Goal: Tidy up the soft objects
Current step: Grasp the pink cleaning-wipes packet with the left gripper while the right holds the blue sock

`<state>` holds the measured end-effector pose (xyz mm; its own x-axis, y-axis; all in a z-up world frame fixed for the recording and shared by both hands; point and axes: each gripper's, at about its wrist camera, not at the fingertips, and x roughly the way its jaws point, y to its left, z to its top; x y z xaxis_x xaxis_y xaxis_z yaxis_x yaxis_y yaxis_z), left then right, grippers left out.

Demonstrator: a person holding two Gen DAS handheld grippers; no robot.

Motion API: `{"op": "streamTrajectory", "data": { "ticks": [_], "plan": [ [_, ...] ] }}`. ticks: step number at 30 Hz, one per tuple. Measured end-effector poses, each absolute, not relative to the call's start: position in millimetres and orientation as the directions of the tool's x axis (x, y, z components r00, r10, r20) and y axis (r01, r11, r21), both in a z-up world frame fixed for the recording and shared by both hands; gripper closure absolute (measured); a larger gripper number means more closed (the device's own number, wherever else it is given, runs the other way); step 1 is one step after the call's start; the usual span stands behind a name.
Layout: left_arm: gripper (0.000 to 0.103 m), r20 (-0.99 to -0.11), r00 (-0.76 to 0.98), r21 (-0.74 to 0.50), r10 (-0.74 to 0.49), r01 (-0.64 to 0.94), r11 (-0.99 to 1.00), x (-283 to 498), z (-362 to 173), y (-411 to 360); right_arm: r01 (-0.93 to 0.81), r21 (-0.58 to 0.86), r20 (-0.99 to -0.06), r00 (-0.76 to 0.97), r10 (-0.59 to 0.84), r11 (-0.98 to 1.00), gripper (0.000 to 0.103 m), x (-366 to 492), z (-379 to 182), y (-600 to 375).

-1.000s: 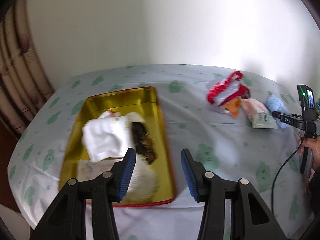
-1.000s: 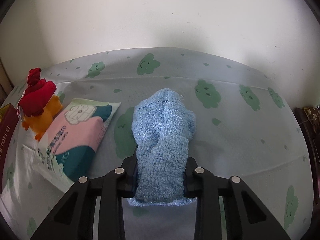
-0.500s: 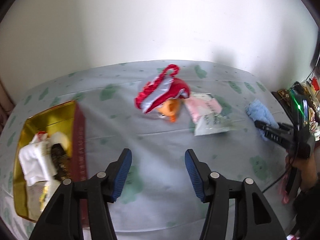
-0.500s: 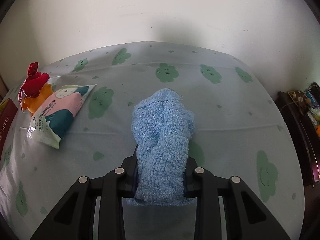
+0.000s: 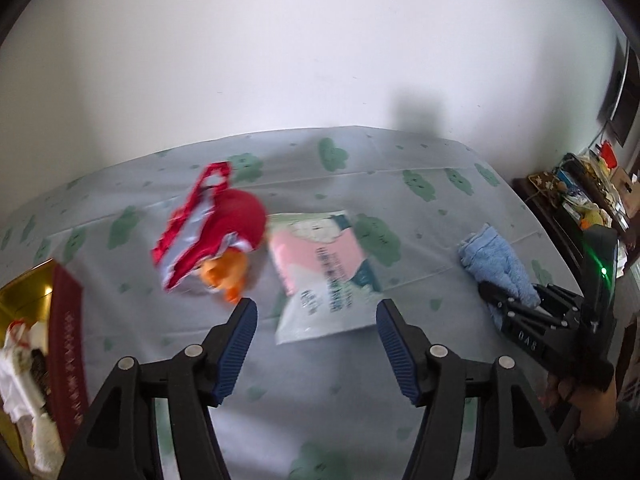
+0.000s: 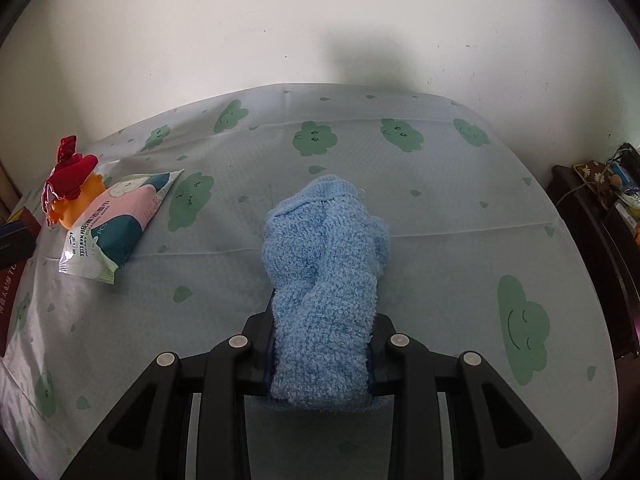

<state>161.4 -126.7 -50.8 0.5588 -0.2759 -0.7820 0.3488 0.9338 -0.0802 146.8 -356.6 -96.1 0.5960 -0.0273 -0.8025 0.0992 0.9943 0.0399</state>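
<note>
My right gripper [image 6: 322, 336] is shut on a folded blue towel [image 6: 324, 280] and holds it above the table; it also shows in the left wrist view [image 5: 498, 266]. My left gripper [image 5: 316, 344] is open and empty, just short of a pink and teal wipes pack [image 5: 324, 276] lying flat; the pack also shows in the right wrist view [image 6: 114, 220]. A red and orange plush toy [image 5: 212, 240] lies left of the pack. A gold tin [image 5: 24, 292] holding white cloths sits at the far left.
The table has a pale cloth with green clouds [image 6: 400, 136]. A white wall stands behind it. A dark cabinet with clutter [image 5: 580, 200] stands to the right of the table. The tin's dark red lid [image 5: 66, 344] leans at its right side.
My left gripper has swung right, from over the gold tin to the wipes pack and plush toy. My right gripper has drawn back, still holding the blue towel.
</note>
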Motion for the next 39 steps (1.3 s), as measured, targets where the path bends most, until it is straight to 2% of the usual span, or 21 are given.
{"op": "streamTrajectory", "data": {
  "ticks": [6,13,21,28,32,39],
  "plan": [
    [0.039,-0.804,0.524,-0.103,-0.283,0.345,0.933,178.4,-64.6,-139.6,0.097,0.045,-0.803,0.596,-0.021,0.994,0.073,147.3,-95.7,-356.4],
    [0.039,-0.831,0.513,-0.051,-0.217,0.318,0.947,201.4,-82.5,-159.4,0.096,0.078,-0.8,0.6,0.005,0.992,0.072,146.6,-94.7,-360.1],
    [0.029,-0.85,0.501,-0.028,-0.164,0.267,0.963,229.5,-103.8,-171.0,0.089,0.076,-0.801,0.599,0.007,0.993,0.07,147.0,-94.9,-359.2],
    [0.027,-0.843,0.52,0.014,-0.136,0.274,0.962,235.9,-118.9,-175.3,0.084,0.076,-0.802,0.597,0.011,0.994,0.068,147.7,-95.0,-358.9],
    [0.035,-0.84,0.524,0.012,-0.142,0.279,0.96,232.9,-116.9,-173.9,0.083,0.071,-0.803,0.596,0.007,0.994,0.068,148.2,-95.5,-358.6],
    [0.041,-0.83,0.537,0.021,-0.148,0.296,0.955,220.7,-112.9,-174.2,0.082,0.063,-0.804,0.594,0.002,0.995,0.068,148.8,-95.9,-358.2]
  ]
}}
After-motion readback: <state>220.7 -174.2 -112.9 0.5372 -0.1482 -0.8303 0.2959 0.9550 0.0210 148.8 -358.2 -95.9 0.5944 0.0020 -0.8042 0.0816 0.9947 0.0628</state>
